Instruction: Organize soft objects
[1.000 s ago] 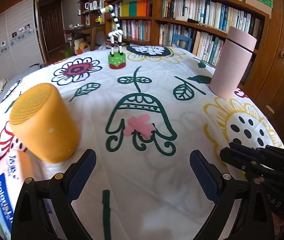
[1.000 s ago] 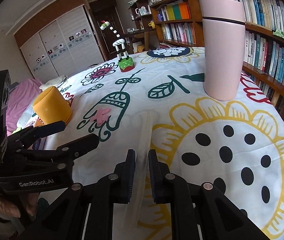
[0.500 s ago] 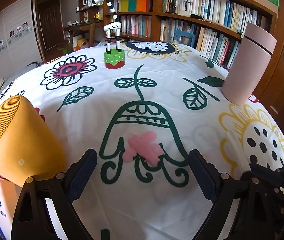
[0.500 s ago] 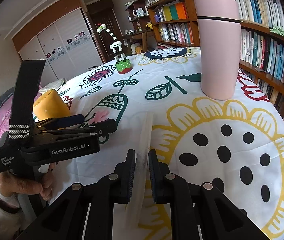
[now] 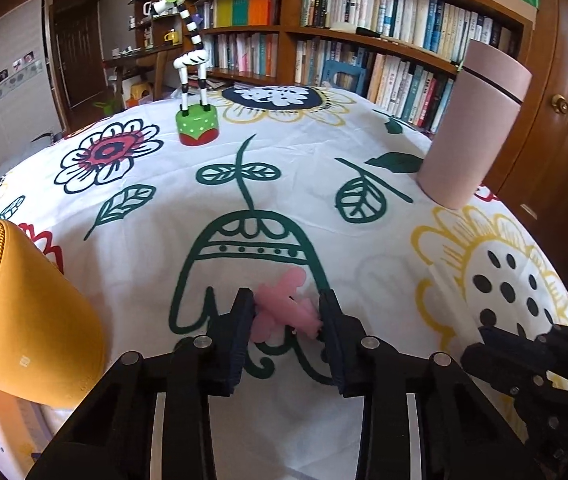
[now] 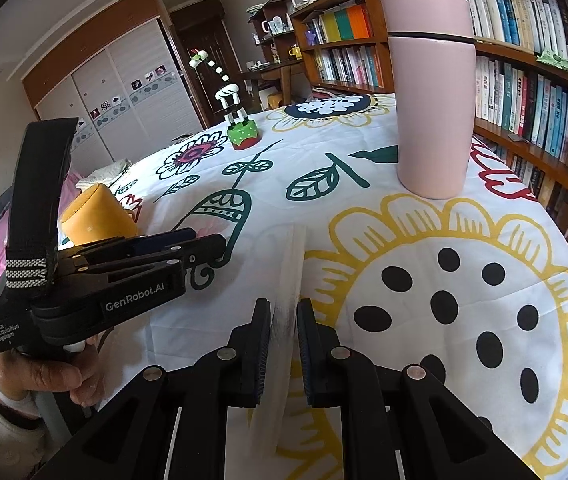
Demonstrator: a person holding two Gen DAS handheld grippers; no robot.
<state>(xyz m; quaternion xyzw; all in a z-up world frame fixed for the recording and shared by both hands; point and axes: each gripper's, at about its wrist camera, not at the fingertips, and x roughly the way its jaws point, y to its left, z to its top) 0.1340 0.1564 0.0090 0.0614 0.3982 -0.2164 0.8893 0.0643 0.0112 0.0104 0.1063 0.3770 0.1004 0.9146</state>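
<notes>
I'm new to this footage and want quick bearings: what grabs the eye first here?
The left gripper closed around a soft pink flower-shaped piece on the bold floral tablecloth. The right gripper pinches a clear flat strip. A tall pink cylinder stands far right, an orange speaker left.

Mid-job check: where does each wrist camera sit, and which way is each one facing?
Left wrist: behind the left claw, facing the bookshelf; its fingers close on the pink soft toy.
Right wrist: behind the right claw, pinching a clear bag; the hand shows.
Shared: pink tumbler, giraffe toy, yellow speaker.
</notes>
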